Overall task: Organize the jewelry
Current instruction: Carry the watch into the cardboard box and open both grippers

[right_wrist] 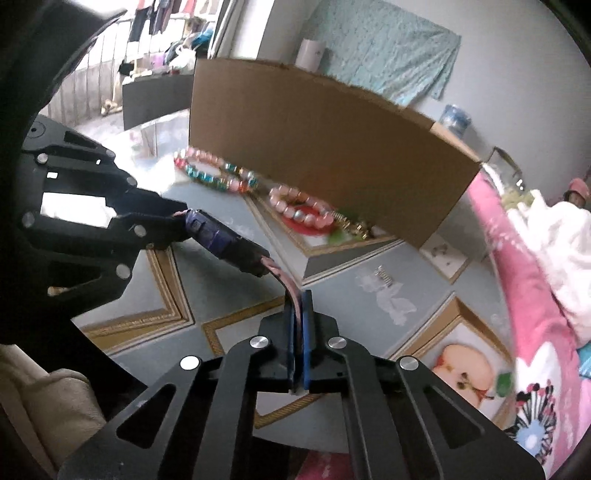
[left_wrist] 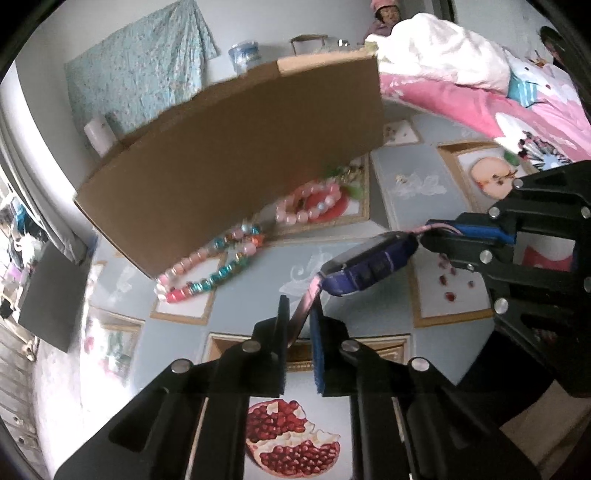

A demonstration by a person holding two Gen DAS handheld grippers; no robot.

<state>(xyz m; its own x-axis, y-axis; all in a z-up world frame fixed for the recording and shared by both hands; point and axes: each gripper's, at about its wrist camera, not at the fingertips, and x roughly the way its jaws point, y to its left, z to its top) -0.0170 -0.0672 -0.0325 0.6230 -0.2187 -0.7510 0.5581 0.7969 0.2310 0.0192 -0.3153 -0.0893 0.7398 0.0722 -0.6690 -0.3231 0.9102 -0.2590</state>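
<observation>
A watch point(left_wrist: 369, 266) with a dark purple body and a pink strap hangs above the table between both grippers. My left gripper point(left_wrist: 299, 317) is shut on one strap end, at the bottom of the left wrist view. My right gripper point(left_wrist: 424, 236) comes in from the right, shut on the other strap end. In the right wrist view the watch point(right_wrist: 221, 240) stretches from the left gripper point(right_wrist: 181, 221) to the right gripper point(right_wrist: 299, 299). A pink bead bracelet point(left_wrist: 310, 203) and a multicoloured bead bracelet point(left_wrist: 210, 266) lie on the table beside a cardboard box point(left_wrist: 240, 155).
The table point(left_wrist: 258, 295) wears a blue-grey cloth printed with fruit pictures. A green and gold piece point(right_wrist: 351, 227) lies by the box point(right_wrist: 325, 147), and a small silver item point(right_wrist: 384, 277) lies nearer. A pink blanket point(right_wrist: 524, 277) bounds the right side. A person point(left_wrist: 384, 14) sits at the back.
</observation>
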